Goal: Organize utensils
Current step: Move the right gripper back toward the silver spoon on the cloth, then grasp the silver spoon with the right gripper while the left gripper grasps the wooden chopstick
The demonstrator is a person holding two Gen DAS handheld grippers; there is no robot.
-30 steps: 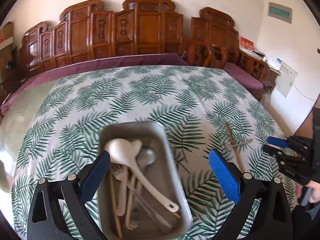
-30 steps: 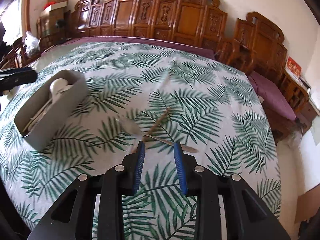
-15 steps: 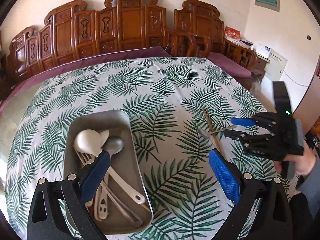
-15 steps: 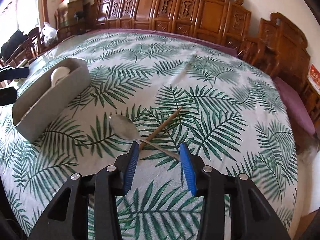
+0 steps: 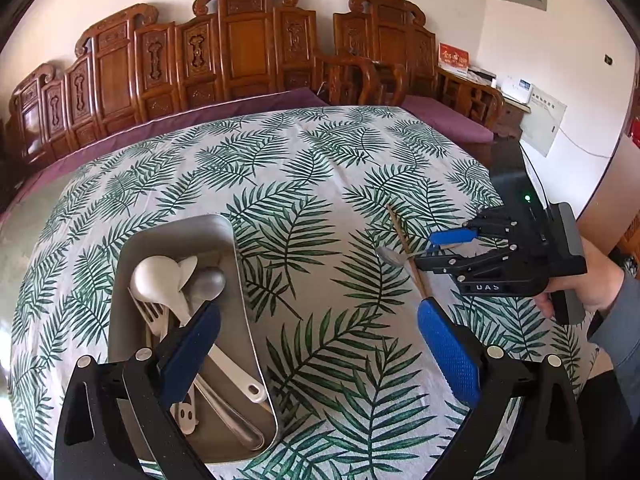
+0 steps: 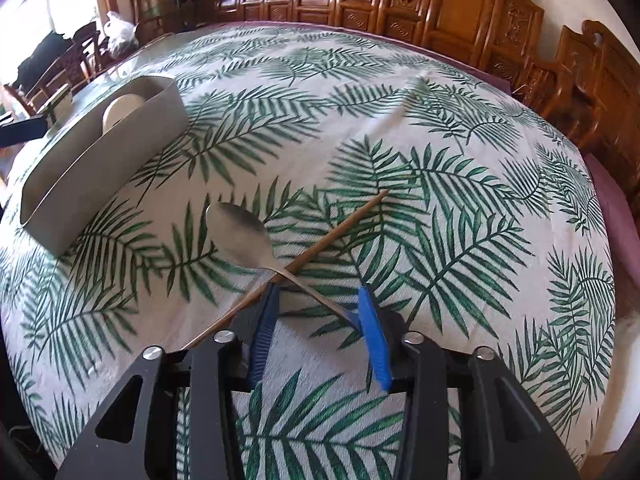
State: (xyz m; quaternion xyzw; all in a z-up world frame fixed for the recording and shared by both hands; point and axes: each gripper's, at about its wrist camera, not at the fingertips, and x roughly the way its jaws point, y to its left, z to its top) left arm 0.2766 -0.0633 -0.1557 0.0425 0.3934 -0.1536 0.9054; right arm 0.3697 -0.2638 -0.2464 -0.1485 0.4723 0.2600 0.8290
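The right gripper (image 6: pixel 316 320) is down low over the counter (image 6: pixel 460 128) with the leaf cloth. Its jaws have just been closing, but they are not shut. There is a gap between them, and they hold nothing yet. The thin handle of the metal spoon (image 6: pixel 240 232) runs into that gap, near the right blue pad. A wooden chopstick (image 6: pixel 340 228) lies across the spoon's neck and passes close by the left pad.

The left gripper (image 5: pixel 316 344) is wide open and holds nothing. It hovers near the gray tray (image 5: pixel 176 232), which sits on the left with spoons and a fork already in it.

The step now looks like picking up the spoon. To do it well, the right gripper should sit so only the spoon handle is between the pads. The chopstick is very close, so it could get pinched too or be flicked away. Squeeze slowly, then lift straight up.
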